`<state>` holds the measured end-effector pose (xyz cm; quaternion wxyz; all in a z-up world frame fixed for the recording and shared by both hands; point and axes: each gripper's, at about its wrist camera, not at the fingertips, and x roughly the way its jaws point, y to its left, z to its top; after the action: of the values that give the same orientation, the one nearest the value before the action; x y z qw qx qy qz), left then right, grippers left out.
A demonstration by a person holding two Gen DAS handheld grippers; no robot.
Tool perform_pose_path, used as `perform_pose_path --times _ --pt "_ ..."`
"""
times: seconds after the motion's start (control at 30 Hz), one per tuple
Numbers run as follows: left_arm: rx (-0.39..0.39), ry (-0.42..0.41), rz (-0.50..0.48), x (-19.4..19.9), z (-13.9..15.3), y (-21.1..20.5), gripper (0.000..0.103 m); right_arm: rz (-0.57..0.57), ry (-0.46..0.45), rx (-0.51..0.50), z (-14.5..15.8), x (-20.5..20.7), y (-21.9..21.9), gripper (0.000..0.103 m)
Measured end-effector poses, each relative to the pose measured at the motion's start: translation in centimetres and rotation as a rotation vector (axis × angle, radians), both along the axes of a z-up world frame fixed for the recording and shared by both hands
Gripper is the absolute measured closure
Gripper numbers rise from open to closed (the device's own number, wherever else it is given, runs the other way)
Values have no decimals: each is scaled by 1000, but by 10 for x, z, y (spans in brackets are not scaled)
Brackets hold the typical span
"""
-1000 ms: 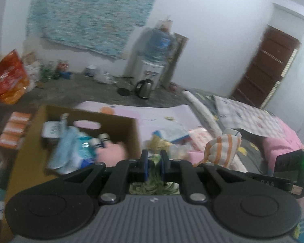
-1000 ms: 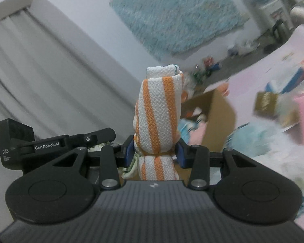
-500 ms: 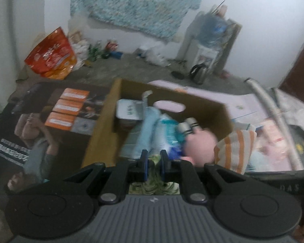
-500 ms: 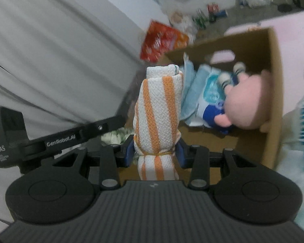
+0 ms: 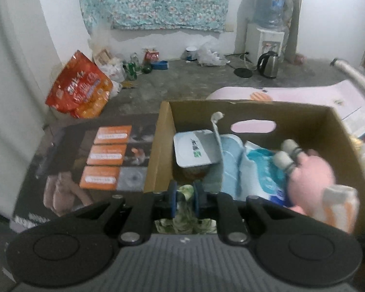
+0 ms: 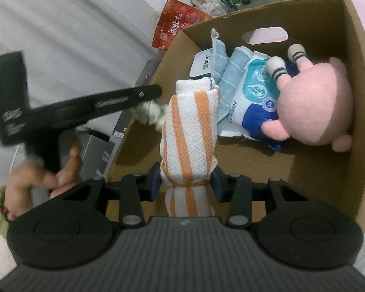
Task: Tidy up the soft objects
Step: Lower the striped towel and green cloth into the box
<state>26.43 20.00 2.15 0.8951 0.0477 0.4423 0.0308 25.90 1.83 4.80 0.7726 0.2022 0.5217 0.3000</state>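
Note:
An open cardboard box (image 5: 255, 107) holds a pink plush doll (image 5: 311, 172), a blue-and-white wipes pack (image 6: 255, 92), a light blue towel (image 6: 228, 73) and a white tub (image 5: 194, 148). My left gripper (image 5: 185, 194) hangs over the box's near left corner with a green patterned cloth (image 5: 182, 216) between its pads; its jaws are opening. The right gripper (image 6: 186, 182) is shut on a rolled orange-striped towel (image 6: 192, 131), which stands upright above the box's bare floor. That towel shows at the lower right of the left wrist view (image 5: 340, 204).
The box stands beside a dark printed flat carton (image 5: 85, 165). A red snack bag (image 5: 77, 90), bottles, a kettle (image 5: 267, 64) and a water dispenser (image 5: 265, 24) lie along the far wall. A pink mat (image 5: 304, 95) spreads behind the box. A hand (image 6: 60, 170) grips the left tool.
Both grippers swung over the cardboard box and tipped downward, so the box interior now fills the views. The left pads stand slightly further apart around the green cloth.

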Motion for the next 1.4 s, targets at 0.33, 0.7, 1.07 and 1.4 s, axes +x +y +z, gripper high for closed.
perform_pose_path --times 0.33,0.7,1.07,1.4 --pt "61 -32 10 17 -18 -13 61 5 27 -8 -20 9 -3 61" --pt "-12 -169 90 -39 45 10 26 87 58 -26 -34 42 36 63" --pt "-168 -278 285 -137 69 88 21 110 62 -33 -60 113 99 63" --pt "-237 -296 359 -197 50 110 19 78 71 35 -69 109 94 63"
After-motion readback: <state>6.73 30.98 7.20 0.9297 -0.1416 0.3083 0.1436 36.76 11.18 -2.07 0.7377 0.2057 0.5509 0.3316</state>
